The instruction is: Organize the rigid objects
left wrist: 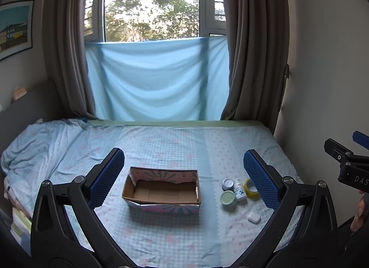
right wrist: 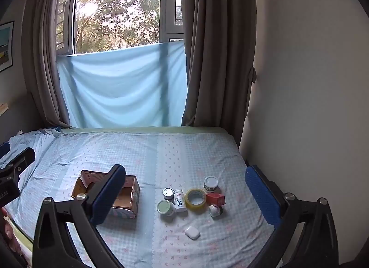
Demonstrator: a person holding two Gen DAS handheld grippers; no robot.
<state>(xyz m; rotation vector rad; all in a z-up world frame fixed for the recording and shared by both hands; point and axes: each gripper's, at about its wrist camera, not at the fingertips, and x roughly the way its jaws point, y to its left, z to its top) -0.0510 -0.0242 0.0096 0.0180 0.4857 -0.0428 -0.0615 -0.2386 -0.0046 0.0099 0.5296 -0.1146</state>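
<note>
Left wrist view: the left gripper (left wrist: 184,176) gapes wide over the cardboard box (left wrist: 162,190); the right gripper (right wrist: 185,193), likewise spread and empty, hovers near the tape roll (right wrist: 196,197) on the bed (right wrist: 143,150).

An open cardboard box (right wrist: 122,196) sits on the bed. At its 3 o'clock, close together, lie small jars (right wrist: 165,207), a white bottle (right wrist: 180,200), a tape roll (right wrist: 195,197), a red box (right wrist: 215,198) and a white case (right wrist: 192,232).

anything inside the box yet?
Left wrist view shows the box with a bare cardboard floor, nothing in it. Only the strip behind its near wall is hidden.
</note>
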